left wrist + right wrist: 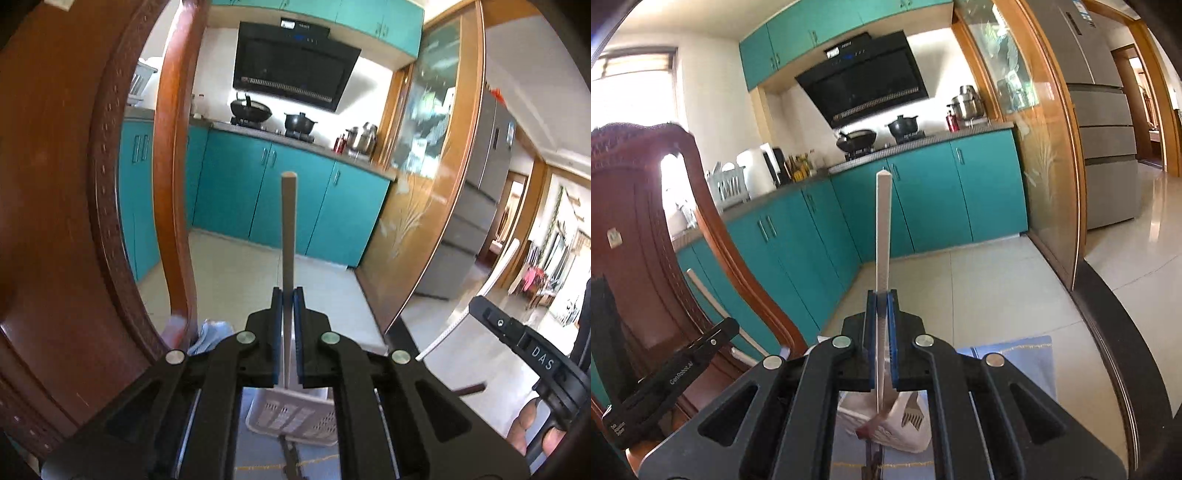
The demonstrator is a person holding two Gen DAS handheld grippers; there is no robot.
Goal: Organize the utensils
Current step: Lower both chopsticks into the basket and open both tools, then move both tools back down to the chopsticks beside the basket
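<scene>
My left gripper (pixel 288 295) is shut on a beige wooden chopstick (pixel 288 229) that stands upright between the pads. Its lower end hangs over a white slotted utensil basket (pixel 291 417) on a blue mat. My right gripper (pixel 882 297) is shut on a white chopstick (pixel 883 229), also upright, above the same white basket (pixel 905 424). The basket holds a fork (pixel 912 415) and a dark-handled utensil. The right gripper (pixel 524 347) with its white chopstick shows at the right of the left wrist view. The left gripper (pixel 676 376) shows at the lower left of the right wrist view.
A carved brown wooden chair back (pixel 66 229) stands close on the left, also seen in the right wrist view (pixel 635 229). The blue mat (pixel 1030 362) lies on a dark-edged table (pixel 1115 350). Teal kitchen cabinets (pixel 280 199), a stove and a fridge (pixel 1108 122) lie beyond.
</scene>
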